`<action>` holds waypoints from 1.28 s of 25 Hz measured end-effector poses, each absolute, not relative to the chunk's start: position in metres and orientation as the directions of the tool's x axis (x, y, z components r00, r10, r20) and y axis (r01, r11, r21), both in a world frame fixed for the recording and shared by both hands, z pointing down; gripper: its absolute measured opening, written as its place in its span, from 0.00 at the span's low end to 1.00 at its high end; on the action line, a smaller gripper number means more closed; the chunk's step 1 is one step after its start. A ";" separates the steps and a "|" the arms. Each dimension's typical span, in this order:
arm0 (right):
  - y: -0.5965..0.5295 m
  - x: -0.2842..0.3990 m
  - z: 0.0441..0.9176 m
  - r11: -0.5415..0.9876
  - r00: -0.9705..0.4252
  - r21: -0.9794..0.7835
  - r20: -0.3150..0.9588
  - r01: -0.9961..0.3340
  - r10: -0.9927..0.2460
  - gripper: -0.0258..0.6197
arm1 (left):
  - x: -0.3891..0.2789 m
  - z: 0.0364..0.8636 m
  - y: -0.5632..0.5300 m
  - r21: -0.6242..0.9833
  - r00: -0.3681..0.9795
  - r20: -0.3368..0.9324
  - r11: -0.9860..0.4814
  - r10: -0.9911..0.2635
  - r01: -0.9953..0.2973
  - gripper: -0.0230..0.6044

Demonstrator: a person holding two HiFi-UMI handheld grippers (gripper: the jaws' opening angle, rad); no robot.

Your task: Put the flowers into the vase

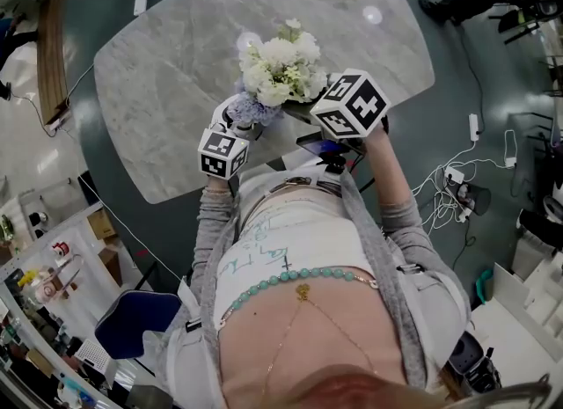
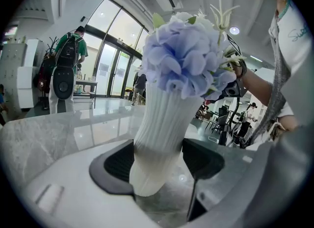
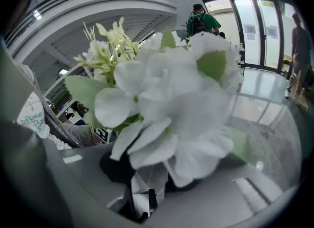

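White flowers (image 3: 171, 99) partly hide right hand-held gripper (image 3: 149, 183) jaws.

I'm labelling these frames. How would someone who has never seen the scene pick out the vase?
Start at the grey marble table and look to its near edge. There the left gripper holds the vase. It is white, tall and ribbed, the one hard thing under the soft blue flower.

Grey marble table (image 1: 167, 82), blue chair (image 1: 132, 324), white cables (image 1: 450, 189) on dark floor (image 1: 475, 73)
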State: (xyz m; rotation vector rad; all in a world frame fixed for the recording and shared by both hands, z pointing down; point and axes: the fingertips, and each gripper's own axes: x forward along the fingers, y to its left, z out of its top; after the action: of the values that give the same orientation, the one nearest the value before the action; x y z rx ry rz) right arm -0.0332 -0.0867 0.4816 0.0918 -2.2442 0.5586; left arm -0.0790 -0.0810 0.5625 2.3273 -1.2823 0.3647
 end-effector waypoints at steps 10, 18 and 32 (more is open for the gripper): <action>-0.104 -0.037 0.449 0.876 -0.836 -0.383 0.547 -0.293 -0.040 0.30 | -0.079 0.562 -0.079 0.262 0.529 0.434 -0.459 -0.729 -0.849 0.53; -0.108 -0.039 0.451 0.886 -0.846 -0.351 0.527 -0.302 -0.080 0.15 | -0.080 0.564 -0.080 0.263 0.526 0.436 -0.456 -0.730 -0.850 0.53; -0.105 -0.040 0.461 0.904 -0.830 -0.343 0.557 -0.257 -0.025 0.13 | -0.078 0.563 -0.083 0.264 0.517 0.439 -0.444 -0.735 -0.856 0.53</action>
State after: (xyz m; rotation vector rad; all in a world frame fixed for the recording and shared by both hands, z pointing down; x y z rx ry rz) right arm -0.0404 -0.1049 0.4614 0.2018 -2.5025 0.5526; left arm -0.0775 -0.0827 0.5630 2.3085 -1.3020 0.3603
